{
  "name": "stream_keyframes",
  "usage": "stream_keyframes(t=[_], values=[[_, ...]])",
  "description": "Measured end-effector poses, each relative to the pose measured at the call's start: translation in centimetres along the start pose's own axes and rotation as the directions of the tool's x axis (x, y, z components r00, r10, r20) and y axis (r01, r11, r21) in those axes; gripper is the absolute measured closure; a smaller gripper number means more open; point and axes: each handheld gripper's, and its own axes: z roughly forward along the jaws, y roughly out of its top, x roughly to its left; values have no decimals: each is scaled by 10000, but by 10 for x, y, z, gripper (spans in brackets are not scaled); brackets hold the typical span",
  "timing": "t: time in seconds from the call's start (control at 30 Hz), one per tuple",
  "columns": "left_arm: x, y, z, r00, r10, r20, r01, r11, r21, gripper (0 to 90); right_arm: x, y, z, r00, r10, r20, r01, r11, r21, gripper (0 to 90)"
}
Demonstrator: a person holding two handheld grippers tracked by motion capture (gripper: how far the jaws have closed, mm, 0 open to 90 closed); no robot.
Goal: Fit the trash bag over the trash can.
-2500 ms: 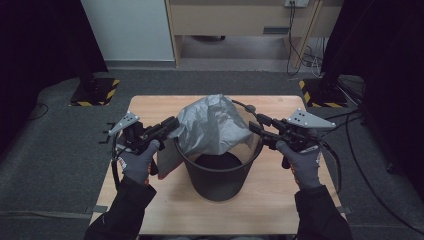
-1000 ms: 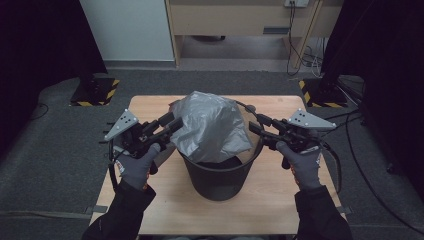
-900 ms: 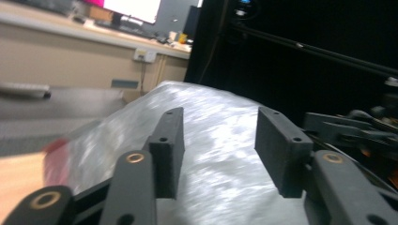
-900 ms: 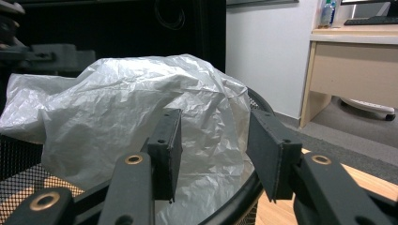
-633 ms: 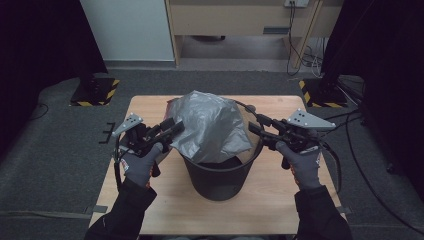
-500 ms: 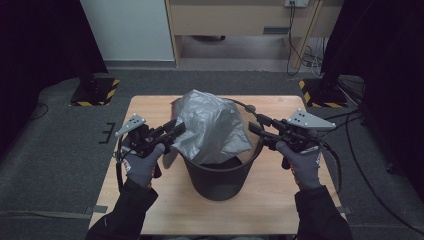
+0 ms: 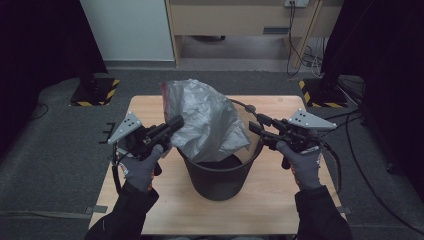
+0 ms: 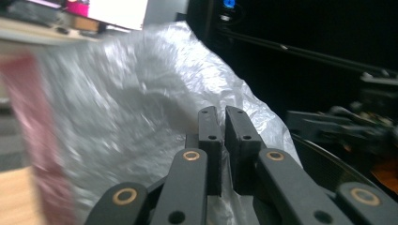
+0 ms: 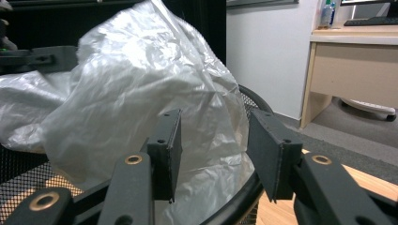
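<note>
The tabletop (image 7: 165,210) is a light wooden board, and on its middle stands the black mesh bin (image 7: 220,175), the biggest thing I work with. Above and partly inside the bin is the grey plastic bag (image 7: 207,122), puffed up and leaning to my left side, with its lower part going down into the bin; a reddish strip runs along one edge of the bag, at the far left.

My left hand-held gripper (image 7: 170,129) is at the left rim of the bin. In the left gripper view its jaws are pressed almost together with the thin plastic pinched between them, so it grips the bag. My right hand-held gripper (image 7: 257,125) is at the right rim. In the right gripper view its jaws stand wide apart, the bag film and the bin rim lying in front of them, and they hold nothing.

I judge the step in hand is lining the bin: the bag is in, but its mouth is not yet spread over the rim. For the next move, I think my right hand-held gripper must go forward, catch the loose edge of the bag near the right rim and close on it, so both sides can be pulled apart and down over the rim without tearing the film.
</note>
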Motion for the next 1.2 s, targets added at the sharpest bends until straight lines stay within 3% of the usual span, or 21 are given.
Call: stream_keyframes(t=[0.03,0.17,0.33,0.47,0.53,0.57,0.6,0.67,0.83,0.9,0.93,0.97,1.03,1.2], values=[[0,0,0,10000,0,0,0,10000,0,850,0,0,0,10000,0,0,0,10000,0,549],[-17,-6,12,9977,590,324,-609,9962,626,848,2,1,0,9999,-81,-68,81,10000,-48,547],[-26,-12,19,9925,1101,524,-1160,9849,1282,841,4,2,1,9999,-68,-131,67,10000,-55,543],[-26,-13,20,9932,976,638,-1058,9844,1409,808,4,1,2,9999,-97,-105,97,10000,4,541],[-22,-10,18,9958,525,750,-610,9914,1160,747,4,1,1,9999,-81,-84,81,10000,15,540],[-22,-10,18,9958,525,750,-610,9914,1160,720,4,1,1,9999,-81,-84,81,10000,15,540],[-20,-8,17,9965,459,694,-531,9930,1057,720,4,1,1,9999,-99,-73,99,9999,20,540],[-16,-2,11,9987,289,418,-319,9968,740,579,3,1,0,9999,-100,-58,100,9999,-6,539],[4,8,-3,9984,-146,-550,159,9996,235,489,2,0,1,10000,-72,-18,72,10000,43,538],[13,9,-7,9950,-325,-943,339,9993,125,465,2,0,1,10000,-51,-29,51,10000,42,536],[25,8,-10,9903,-562,-1267,582,9982,124,433,2,0,1,10000,-58,-24,58,10000,37,532],[25,8,-10,9903,-562,-1267,582,9982,124,433,2,0,1,10000,-58,-24,58,10000,37,532],[38,1,-10,9838,-992,-1494,1035,9944,217,424,1,0,1,10000,-69,9,68,10000,46,526],[50,-3,-12,9757,-1165,-1855,1201,9927,84,407,1,0,1,10000,-64,3,64,10000,55,523]])
